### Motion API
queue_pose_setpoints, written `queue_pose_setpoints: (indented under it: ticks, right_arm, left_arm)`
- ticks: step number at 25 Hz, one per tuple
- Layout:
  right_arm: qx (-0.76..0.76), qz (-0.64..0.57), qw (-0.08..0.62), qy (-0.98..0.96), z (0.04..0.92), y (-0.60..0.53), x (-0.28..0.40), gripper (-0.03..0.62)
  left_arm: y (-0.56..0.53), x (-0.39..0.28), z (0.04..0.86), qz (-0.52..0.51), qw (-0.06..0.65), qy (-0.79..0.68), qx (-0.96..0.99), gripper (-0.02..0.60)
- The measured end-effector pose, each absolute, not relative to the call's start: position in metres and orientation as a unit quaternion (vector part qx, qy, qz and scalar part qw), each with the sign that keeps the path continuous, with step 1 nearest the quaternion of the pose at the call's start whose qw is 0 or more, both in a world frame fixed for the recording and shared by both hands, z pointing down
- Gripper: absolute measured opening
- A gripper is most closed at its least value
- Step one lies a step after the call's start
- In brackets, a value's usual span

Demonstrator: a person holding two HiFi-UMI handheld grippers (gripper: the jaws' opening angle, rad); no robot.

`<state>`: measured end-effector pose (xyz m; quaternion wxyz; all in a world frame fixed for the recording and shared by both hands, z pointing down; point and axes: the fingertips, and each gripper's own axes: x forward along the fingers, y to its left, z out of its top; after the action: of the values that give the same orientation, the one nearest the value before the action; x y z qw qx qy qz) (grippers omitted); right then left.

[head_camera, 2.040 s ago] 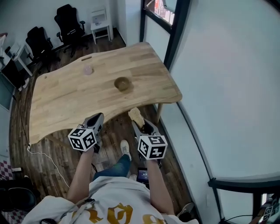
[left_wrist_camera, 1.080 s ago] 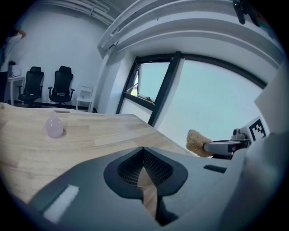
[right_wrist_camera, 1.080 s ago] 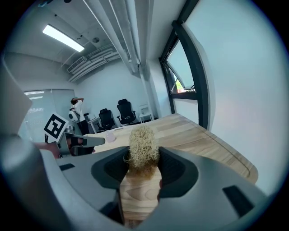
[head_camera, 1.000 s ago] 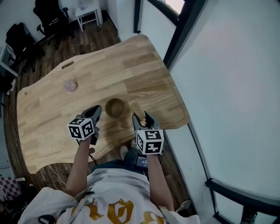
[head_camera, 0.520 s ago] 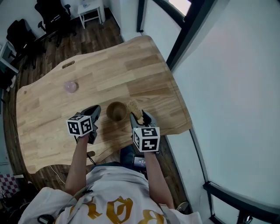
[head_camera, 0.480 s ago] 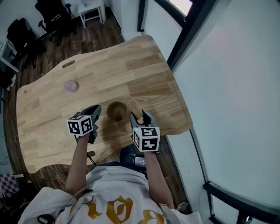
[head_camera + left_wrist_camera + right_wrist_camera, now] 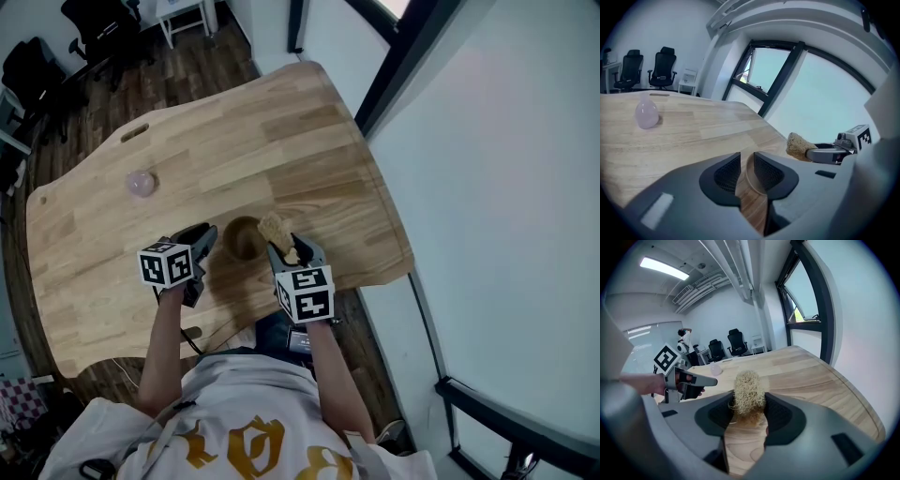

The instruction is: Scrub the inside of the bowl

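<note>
Office indicated: black swivel chairs (image 7: 663,64) lined along wall, large wooden counter (image 7: 234,141), strip light (image 7: 663,268) mounted on ceiling, tall dark-framed window (image 7: 764,70), wood-plank floor (image 7: 197,56).

bowl (image 7: 240,242) half hidden behind scrubber (image 7: 275,230), pink object (image 7: 141,183) too small

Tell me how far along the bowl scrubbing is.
Done: the right tool grips the scrubber, and the left tool pinches the rim of the bowl. In hand: the scrubber is by the bowl's edge, not inside it. Left: all the scrubbing of the inside, as far as the pictures show.
</note>
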<state>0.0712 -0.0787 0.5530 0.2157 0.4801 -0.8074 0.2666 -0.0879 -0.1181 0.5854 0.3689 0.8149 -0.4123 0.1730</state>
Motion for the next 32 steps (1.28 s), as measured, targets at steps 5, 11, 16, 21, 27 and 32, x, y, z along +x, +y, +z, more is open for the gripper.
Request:
queue_pose_setpoints:
  ticks: [5, 11, 16, 21, 27, 32]
  right_arm:
    - [0.45, 0.259, 0.243, -0.819, 0.567, -0.081, 0.055, 0.181]
    - [0.421, 0.252, 0.286, -0.823, 0.583, -0.078, 0.038, 0.183]
    - [0.413, 0.251, 0.301, -0.822, 0.587, -0.08, 0.033, 0.181]
    - [0.404, 0.248, 0.311, -0.824, 0.596, -0.082, 0.03, 0.183]
    - [0.393, 0.249, 0.327, -0.823, 0.601, -0.079, 0.025, 0.181]
    - [0.385, 0.244, 0.336, -0.824, 0.604, -0.078, 0.022, 0.183]
  left_arm:
    - [-0.108, -0.076, 0.602, 0.208, 0.385, -0.367, 0.821, 0.08]
    - [-0.091, -0.066, 0.624, 0.245, 0.418, -0.324, 0.813, 0.08]
    - [-0.098, -0.061, 0.632, 0.239, 0.436, -0.32, 0.807, 0.08]
    - [-0.091, -0.058, 0.64, 0.251, 0.454, -0.304, 0.799, 0.08]
    - [-0.091, -0.056, 0.642, 0.241, 0.474, -0.297, 0.793, 0.078]
    - [-0.094, -0.056, 0.643, 0.252, 0.469, -0.308, 0.788, 0.067]
